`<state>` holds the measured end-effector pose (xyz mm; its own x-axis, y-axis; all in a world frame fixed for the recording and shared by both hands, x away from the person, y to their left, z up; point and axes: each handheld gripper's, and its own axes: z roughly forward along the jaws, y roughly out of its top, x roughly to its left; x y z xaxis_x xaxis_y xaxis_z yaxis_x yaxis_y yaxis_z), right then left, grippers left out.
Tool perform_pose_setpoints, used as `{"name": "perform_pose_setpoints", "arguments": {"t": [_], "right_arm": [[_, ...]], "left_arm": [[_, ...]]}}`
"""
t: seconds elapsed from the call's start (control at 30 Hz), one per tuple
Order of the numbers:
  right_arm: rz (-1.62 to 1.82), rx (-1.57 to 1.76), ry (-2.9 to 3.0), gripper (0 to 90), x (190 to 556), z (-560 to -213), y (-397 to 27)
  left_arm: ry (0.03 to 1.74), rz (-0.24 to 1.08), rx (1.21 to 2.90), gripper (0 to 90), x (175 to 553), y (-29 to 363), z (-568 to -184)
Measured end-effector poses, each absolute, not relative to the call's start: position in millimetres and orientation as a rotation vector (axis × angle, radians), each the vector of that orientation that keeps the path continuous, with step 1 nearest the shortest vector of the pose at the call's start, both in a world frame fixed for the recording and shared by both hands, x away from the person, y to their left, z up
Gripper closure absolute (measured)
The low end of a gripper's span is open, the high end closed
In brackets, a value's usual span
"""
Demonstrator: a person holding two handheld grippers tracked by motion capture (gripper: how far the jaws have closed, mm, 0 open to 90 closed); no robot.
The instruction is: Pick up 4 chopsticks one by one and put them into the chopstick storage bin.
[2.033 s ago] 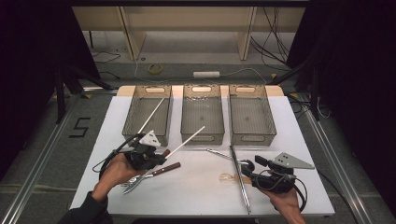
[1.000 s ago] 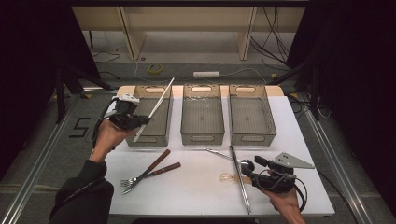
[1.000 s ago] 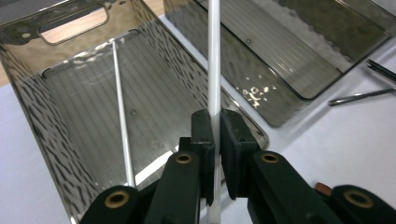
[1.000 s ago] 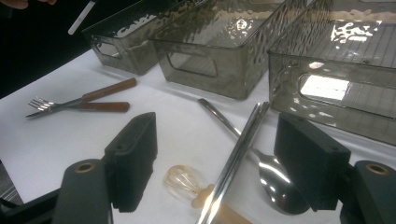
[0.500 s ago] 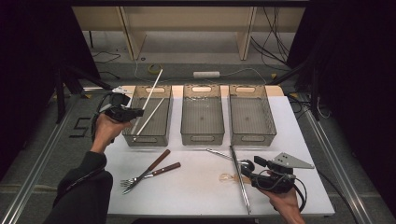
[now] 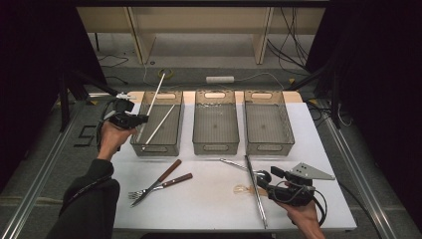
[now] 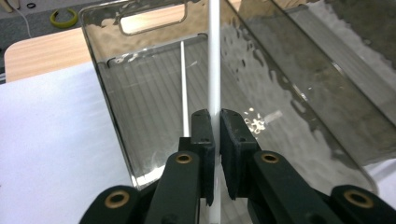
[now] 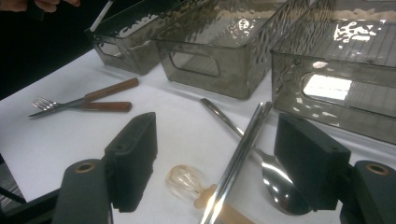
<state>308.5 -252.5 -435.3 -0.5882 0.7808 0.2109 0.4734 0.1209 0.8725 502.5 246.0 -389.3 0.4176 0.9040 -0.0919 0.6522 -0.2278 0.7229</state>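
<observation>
White chopstick [image 7: 214, 56] stands tilted over the left smoked bin [image 6: 169, 144], clamped between the jaws of the left gripper [image 7: 215, 122]; a second chopstick [image 6: 160, 124] lies inside this bin. Right gripper [image 8: 215, 161] rests on the table [image 6: 209, 209] with jaws apart, gripping nothing, above the metal chopsticks [image 8: 238, 158], spoon [image 8: 275, 184] and small whisk [image 8: 184, 179].

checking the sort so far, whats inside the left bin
One white stick lies slanted inside the left bin. The left claw holds a second white stick over it, its lower end hidden behind the claw. Nothing else shows through the bin's tinted walls.
</observation>
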Motion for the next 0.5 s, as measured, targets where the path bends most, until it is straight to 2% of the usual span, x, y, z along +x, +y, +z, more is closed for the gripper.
{"name": "perform_pose_setpoints", "arguments": {"t": [0.5], "right_arm": [[1.452,1.225,2.109,31.0,308.3,-435.3,-252.0]], "left_arm": [[1.384,0.448,1.98,83.7,507.7,248.1,-410.2]]}}
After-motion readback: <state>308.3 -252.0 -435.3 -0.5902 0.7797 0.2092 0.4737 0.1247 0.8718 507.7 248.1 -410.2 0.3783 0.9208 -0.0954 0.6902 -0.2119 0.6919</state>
